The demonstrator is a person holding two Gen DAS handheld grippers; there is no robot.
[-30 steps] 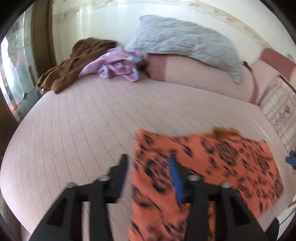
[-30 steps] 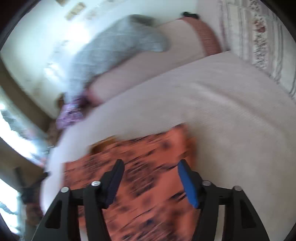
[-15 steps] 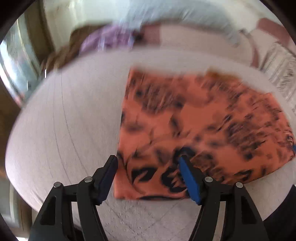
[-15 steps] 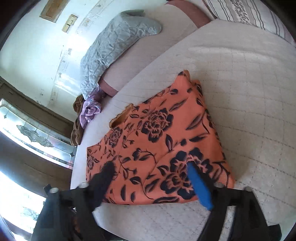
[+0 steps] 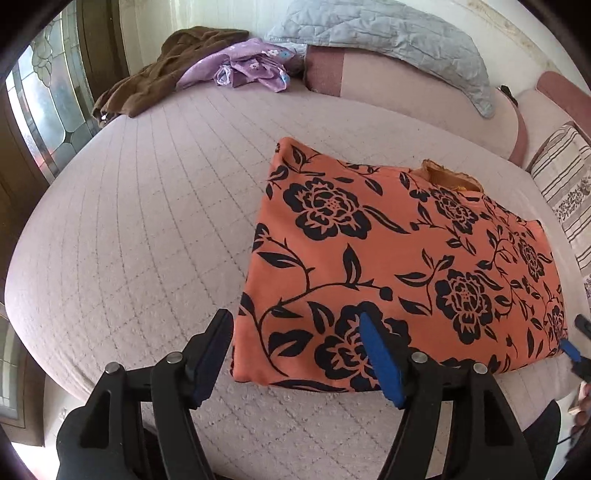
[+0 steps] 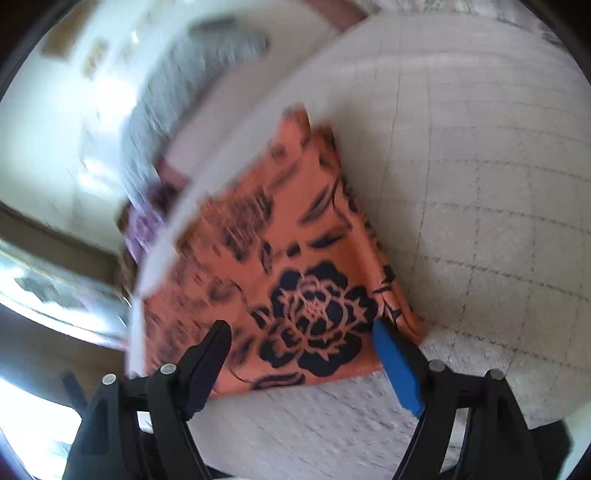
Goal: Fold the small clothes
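An orange garment with black flowers point(image 5: 399, 258) lies flat and folded on the pale quilted bed point(image 5: 147, 221). My left gripper point(image 5: 295, 354) is open and empty, just above the garment's near left corner. My right gripper point(image 6: 303, 354) is open and empty, over the garment's near right corner point(image 6: 303, 314); that view is blurred. The right gripper's blue-tipped fingers point(image 5: 570, 350) show at the right edge of the left wrist view.
A brown blanket point(image 5: 159, 77) and a purple garment point(image 5: 247, 70) lie at the bed's far left. A grey quilted pillow point(image 5: 388, 33) rests on a pink bolster point(image 5: 406, 96). A striped pillow point(image 5: 569, 184) is at right. A stained-glass window point(image 5: 48, 103) is at left.
Both grippers have pulled back toward the near edge of the bed and dropped low over the garment's near corners. The garment lies still. Both stay open.
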